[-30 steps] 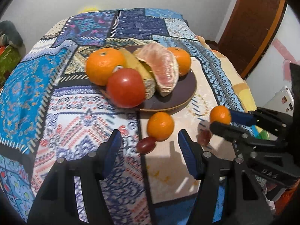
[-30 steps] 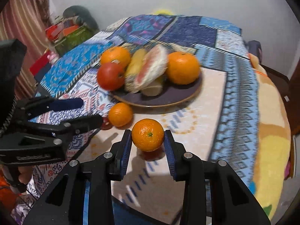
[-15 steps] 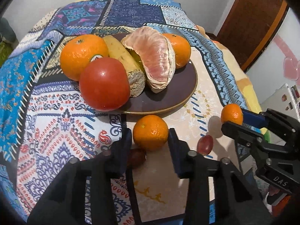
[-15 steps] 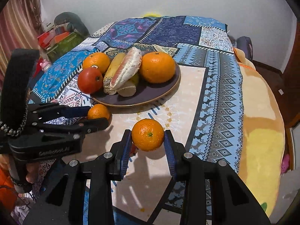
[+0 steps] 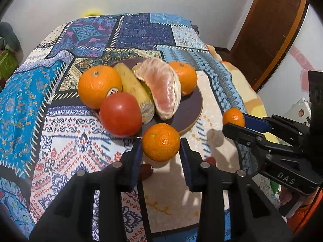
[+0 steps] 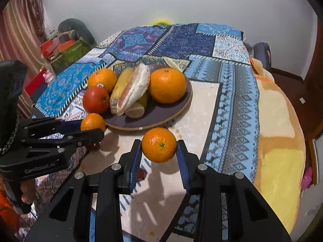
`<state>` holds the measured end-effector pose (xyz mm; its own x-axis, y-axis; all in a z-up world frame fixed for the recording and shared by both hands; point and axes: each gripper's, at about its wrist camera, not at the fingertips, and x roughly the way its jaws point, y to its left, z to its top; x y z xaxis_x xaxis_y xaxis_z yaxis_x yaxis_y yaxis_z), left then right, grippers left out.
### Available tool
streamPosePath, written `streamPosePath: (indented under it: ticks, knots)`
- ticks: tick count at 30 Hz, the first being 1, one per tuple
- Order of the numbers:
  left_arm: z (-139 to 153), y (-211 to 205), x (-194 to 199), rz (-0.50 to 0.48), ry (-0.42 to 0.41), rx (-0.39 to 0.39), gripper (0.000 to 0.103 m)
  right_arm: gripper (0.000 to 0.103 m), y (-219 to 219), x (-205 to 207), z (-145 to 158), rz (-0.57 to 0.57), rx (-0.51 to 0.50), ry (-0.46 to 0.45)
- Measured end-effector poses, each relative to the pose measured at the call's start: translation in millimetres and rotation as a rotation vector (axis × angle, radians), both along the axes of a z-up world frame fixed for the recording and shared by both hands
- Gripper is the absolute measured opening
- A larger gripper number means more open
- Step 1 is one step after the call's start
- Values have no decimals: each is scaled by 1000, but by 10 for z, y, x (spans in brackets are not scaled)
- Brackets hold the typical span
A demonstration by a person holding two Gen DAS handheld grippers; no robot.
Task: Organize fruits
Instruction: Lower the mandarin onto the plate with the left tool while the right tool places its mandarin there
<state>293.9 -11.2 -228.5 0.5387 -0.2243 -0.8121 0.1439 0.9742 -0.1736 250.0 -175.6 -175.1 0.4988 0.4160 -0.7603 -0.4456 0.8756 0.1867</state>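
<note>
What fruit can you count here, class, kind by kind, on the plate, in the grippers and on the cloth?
Large oranges on the plate: 2
Small mandarins: 2, one in the left gripper, one in the right gripper
Red tomato: 1
Banana: 1
Peeled pomelo segment: 1
Small dark red fruits on the cloth: 2
Total: 9

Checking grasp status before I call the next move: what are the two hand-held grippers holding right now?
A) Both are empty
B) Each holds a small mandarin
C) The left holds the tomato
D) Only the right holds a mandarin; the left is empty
B: the left hand-held gripper is shut on one small mandarin just in front of the plate, and the right hand-held gripper is shut on another mandarin.
</note>
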Motion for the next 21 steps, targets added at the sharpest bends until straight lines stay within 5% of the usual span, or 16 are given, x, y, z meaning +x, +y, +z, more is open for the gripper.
streamPosePath:
  ticks: [21]
  knots:
    - [-120,-86,244,-14,-13,16,36,32,304,525,-228,39,9,37]
